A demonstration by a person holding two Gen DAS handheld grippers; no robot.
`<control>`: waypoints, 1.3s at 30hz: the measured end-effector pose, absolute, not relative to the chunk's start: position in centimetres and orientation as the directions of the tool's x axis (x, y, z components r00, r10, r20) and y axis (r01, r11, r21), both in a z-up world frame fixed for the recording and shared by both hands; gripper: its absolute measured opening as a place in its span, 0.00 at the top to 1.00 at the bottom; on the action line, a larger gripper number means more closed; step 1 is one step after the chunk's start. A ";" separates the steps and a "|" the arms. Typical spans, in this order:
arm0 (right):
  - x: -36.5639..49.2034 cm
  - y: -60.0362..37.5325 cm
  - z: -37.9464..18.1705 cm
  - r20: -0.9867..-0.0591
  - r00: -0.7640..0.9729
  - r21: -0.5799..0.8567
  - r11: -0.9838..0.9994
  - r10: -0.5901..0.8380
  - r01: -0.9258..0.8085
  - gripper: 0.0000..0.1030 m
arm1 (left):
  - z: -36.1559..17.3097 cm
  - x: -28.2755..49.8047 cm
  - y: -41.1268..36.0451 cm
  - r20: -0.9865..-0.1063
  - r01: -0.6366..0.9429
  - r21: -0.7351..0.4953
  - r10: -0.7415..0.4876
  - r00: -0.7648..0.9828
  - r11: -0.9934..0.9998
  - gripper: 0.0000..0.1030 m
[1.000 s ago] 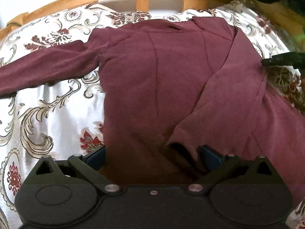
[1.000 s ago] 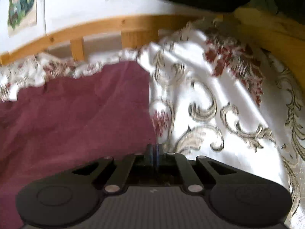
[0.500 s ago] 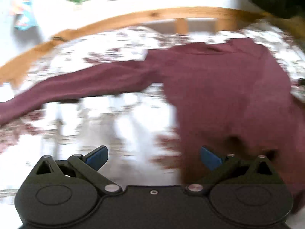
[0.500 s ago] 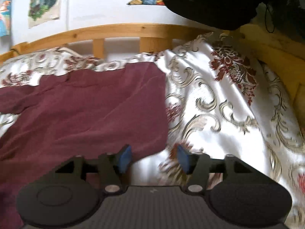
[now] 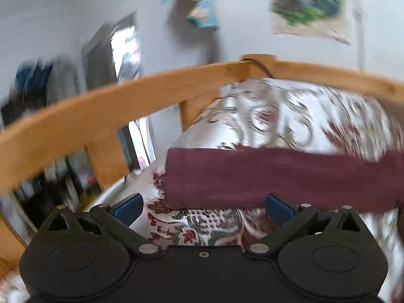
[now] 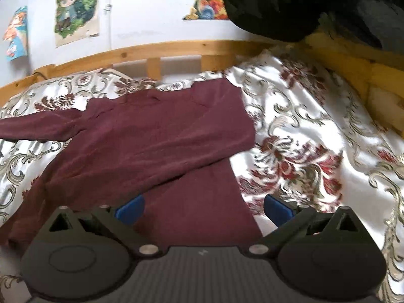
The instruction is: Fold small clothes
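Note:
A maroon long-sleeved shirt [image 6: 156, 136] lies flat on the bed, its right sleeve folded diagonally across the body, its left sleeve stretched out to the left. In the left wrist view that left sleeve [image 5: 265, 176] lies across the bed, its cuff end just beyond my left gripper [image 5: 204, 205], which is open and empty above the bedspread. My right gripper [image 6: 203, 207] is open and empty, over the shirt's lower right edge.
The bed has a white bedspread [image 6: 315, 131] with red and gold floral print. A wooden rail [image 6: 176, 48] runs along the far side and another [image 5: 113, 106] along the left end. Posters hang on the wall [image 6: 75, 12]. A dark mass [image 6: 303, 0] hangs top right.
My left gripper swung left, from over the shirt body to the outstretched sleeve's cuff. My right gripper opened from shut and drew back from the shirt.

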State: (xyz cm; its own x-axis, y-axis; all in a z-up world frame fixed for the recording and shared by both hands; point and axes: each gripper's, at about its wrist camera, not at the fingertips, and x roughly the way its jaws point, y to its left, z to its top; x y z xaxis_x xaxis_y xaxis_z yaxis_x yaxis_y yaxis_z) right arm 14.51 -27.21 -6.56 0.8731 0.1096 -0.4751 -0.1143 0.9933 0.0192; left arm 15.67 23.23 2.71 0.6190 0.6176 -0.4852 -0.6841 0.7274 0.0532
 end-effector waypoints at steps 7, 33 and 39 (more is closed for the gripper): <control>15.2 -27.3 -8.1 -0.514 0.843 0.081 0.988 0.157 -0.135 0.00 | 2.5 15.3 26.2 -0.547 -0.776 -0.101 0.617 0.566 0.622 0.50; 15.2 -27.9 -7.9 -0.501 0.843 0.144 0.980 0.194 -0.140 0.00 | 11.6 19.5 4.3 -0.111 -0.060 0.085 0.070 0.991 0.995 0.96; 15.5 -29.2 -7.6 -0.482 0.862 0.165 0.982 0.158 -0.088 0.00 | 9.8 20.4 -1.6 -0.163 0.175 0.050 -0.164 0.973 0.983 0.96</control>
